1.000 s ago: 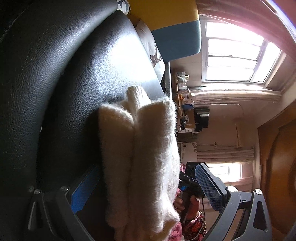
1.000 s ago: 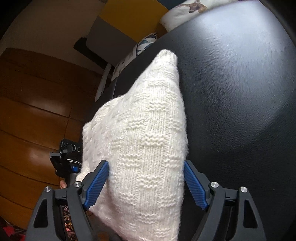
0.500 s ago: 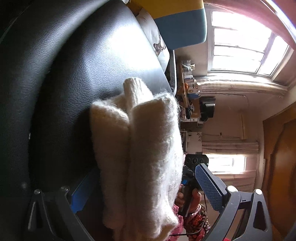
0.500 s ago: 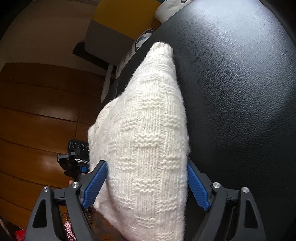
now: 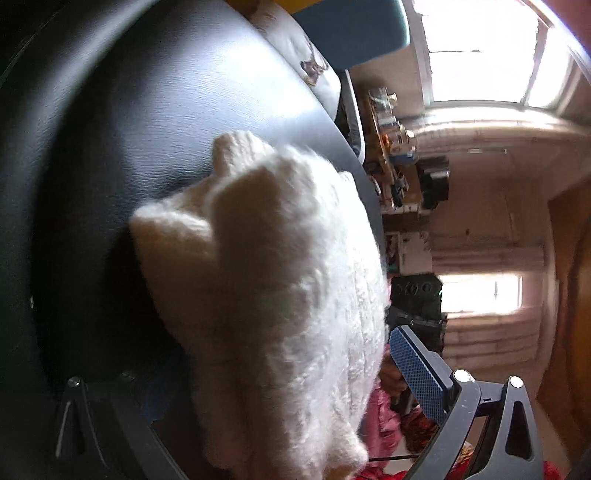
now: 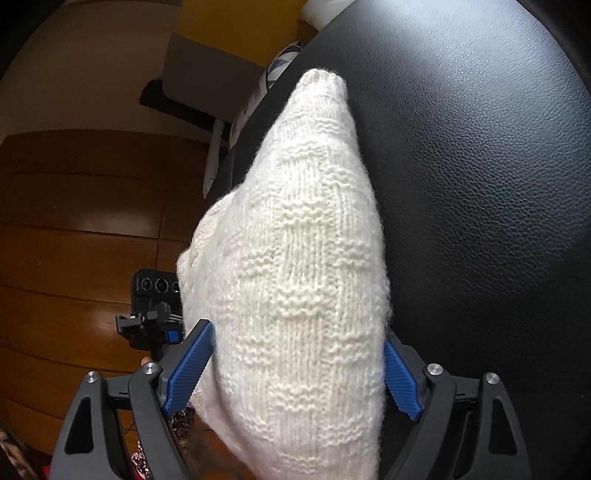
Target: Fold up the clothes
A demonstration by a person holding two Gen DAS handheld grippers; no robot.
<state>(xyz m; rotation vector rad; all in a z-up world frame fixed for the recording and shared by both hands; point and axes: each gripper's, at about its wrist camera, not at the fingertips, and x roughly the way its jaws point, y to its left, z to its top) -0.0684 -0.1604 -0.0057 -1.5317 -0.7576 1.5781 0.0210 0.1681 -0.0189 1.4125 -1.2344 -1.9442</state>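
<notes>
We see the folded cream knit garment (image 6: 295, 295) bunched between the two blue pads of our right claw (image 6: 293, 365), which is closed on it over the black leather cushion (image 6: 480, 184); in the blurred left view the knit fills our left claw (image 5: 280, 384), its pads set wide, and we cannot tell if they press it.

Knitted garment (image 6: 295, 295), cream-white, with stepped ridged block pattern.
Lay on black pebble-grained leather surface (image 6: 480, 166); gripper pads (image 6: 188, 365) were ribbed blue on black frames; yellow and teal cushion (image 5: 351, 33) behind.
</notes>
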